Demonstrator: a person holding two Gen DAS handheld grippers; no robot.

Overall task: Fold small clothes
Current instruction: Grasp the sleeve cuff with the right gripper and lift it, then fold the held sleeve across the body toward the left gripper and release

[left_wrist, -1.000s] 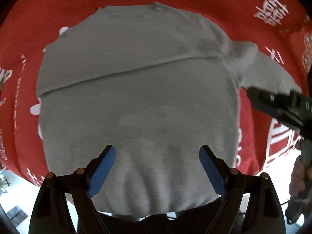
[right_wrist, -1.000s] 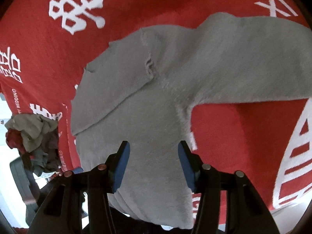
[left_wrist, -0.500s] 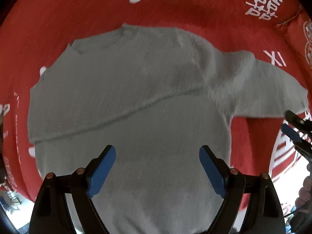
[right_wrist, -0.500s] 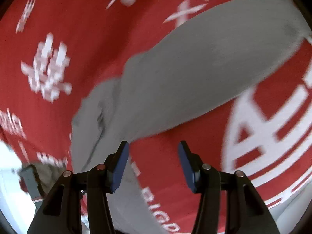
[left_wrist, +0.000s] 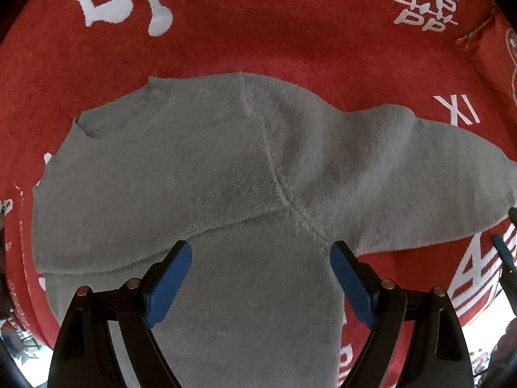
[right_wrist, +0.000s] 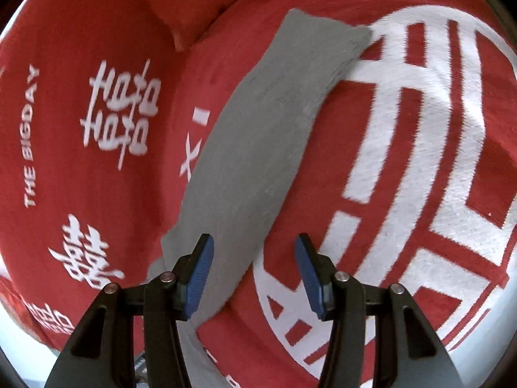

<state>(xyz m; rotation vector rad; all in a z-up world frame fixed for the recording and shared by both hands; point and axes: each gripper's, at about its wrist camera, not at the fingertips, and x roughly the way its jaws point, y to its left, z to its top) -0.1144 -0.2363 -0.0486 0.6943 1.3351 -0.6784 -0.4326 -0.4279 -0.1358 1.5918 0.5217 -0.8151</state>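
Item under work: one small grey sweater, lying flat on a red blanket with white printed characters. In the left wrist view it fills the centre and lower frame.

Done: one sleeve appears already folded across the chest; its lower edge runs as a diagonal line from lower left toward the centre of the frame, just above the left gripper.

Outstanding: the other sleeve is unfolded. It stretches out to the right edge of the left wrist view, and in the right wrist view runs from lower centre up to its cuff at upper right. The body shows no lengthwise fold yet.

Left gripper: jaws spread wide over the sweater body, holding nothing.

Right gripper: jaws spread, empty, positioned over the near part of the extended sleeve; the left pad overlaps the cloth in the picture, and contact cannot be confirmed.

Assessment: roughly one-third complete. Second sleeve fold and body fold remain.
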